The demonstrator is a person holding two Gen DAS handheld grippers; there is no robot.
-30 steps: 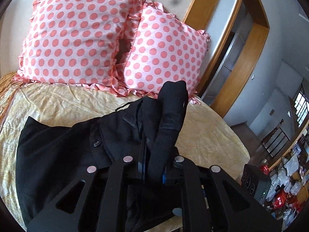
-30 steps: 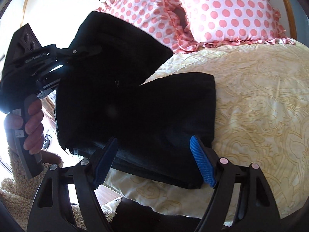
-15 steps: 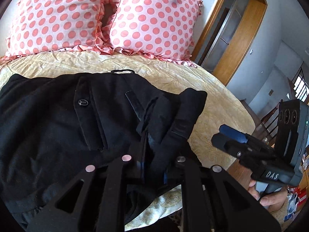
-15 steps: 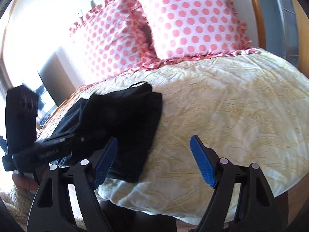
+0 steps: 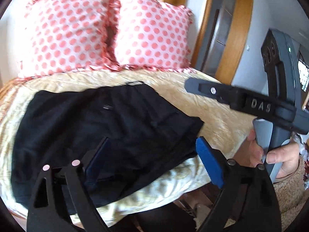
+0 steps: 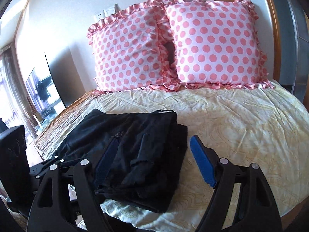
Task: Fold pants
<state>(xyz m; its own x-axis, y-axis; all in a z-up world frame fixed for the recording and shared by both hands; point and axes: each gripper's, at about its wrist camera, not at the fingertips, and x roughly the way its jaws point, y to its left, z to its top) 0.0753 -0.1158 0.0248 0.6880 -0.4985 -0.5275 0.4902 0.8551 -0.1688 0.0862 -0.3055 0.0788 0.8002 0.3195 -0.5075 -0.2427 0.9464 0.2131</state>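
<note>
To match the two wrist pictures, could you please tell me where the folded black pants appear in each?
Left wrist: black pants fill the lower left, on the yellow bedspread.
Right wrist: pants lie at lower centre-left.
Shared landmark: the polka-dot pillows behind them.

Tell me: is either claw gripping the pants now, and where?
Neither. Left claw and right claw are both open over the folded pants, which lie free on the bed.

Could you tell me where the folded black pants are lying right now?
In both wrist views the black pants lie on the yellow bedspread, near its front-left edge, well short of the polka-dot pillows.
</note>
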